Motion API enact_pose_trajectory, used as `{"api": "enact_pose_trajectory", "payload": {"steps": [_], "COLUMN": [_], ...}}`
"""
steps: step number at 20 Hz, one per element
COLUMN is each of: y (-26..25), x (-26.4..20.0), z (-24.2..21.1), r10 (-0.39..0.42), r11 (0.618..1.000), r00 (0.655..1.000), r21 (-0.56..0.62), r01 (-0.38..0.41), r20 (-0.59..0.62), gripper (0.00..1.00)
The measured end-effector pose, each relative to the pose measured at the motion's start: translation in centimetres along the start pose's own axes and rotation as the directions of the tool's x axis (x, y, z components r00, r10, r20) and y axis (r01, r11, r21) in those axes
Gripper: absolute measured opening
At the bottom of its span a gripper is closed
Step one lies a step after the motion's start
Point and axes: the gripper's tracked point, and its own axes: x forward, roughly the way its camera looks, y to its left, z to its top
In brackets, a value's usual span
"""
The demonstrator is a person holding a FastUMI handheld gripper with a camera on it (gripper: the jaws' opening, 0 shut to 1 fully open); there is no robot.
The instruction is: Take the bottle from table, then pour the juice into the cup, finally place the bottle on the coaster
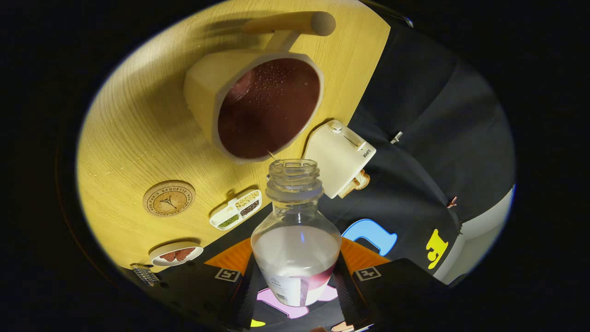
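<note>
My gripper (pixel 295 281) is shut on a clear plastic bottle (pixel 295 230), both fingers pressing its labelled lower body. The uncapped bottle is tipped forward, its open mouth (pixel 293 167) just short of the cup's rim, and a thin drip hangs between them. Little liquid shows inside the bottle. Beyond the bottle stands a cream cup (pixel 258 103) with a wooden handle, full of dark red juice with bubbles on top. A round cork coaster (pixel 168 198) lies on the wooden table (pixel 138 129), left of the bottle.
A white toaster (pixel 339 157) with a bread slice stands right of the cup, at the table's edge. A small divided tray (pixel 236 210) of grains lies between coaster and bottle. A small round dish (pixel 176 254) with a butterfly sits nearer me, left of my fingers.
</note>
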Motion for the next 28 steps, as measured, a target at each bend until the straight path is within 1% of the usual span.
{"api": "enact_pose_trajectory", "payload": {"steps": [5,9,11,12,13,14,17,18,19,21,24,26,28], "y": [-0.1,0.1,-0.4,-1.1,-1.7,-1.9,-1.7,-1.5,-1.1,0.2,1.5,2.5,3.2], "x": [-0.5,-1.5,-2.1,-2.3,-2.7,-3.1,-4.2,-4.5,-5.0,-5.8,-7.0,-7.4,-7.8], "z": [-0.2,-0.1,-0.2,-0.5,-1.0,-1.6,-4.1,-5.0,-5.9,-7.4,-9.1,-9.4,-9.5], "r10": [-0.011,0.0,-0.014,-0.043,-0.07,-0.081,-0.065,-0.048,-0.025,0.031,0.094,0.138,0.169], "r11": [0.999,0.982,0.963,0.946,0.925,0.896,0.779,0.729,0.67,0.536,0.338,0.184,0.013], "r00": [1.0,1.0,1.0,0.999,0.997,0.996,0.992,0.991,0.989,0.985,0.979,0.978,0.979], "r21": [0.053,0.187,0.27,0.319,0.373,0.434,0.617,0.674,0.732,0.834,0.931,0.974,0.994], "r01": [0.012,0.004,0.019,0.049,0.077,0.094,0.116,0.123,0.127,0.129,0.141,0.129,0.11], "r20": [-0.011,-0.022,-0.021,-0.025,-0.032,-0.048,-0.105,-0.128,-0.148,-0.172,-0.182,-0.156,-0.111], "gripper": [0.74,0.74,0.74,0.74,0.74,0.74,0.74,0.75,0.75,0.75,0.75,0.75,0.75]}}
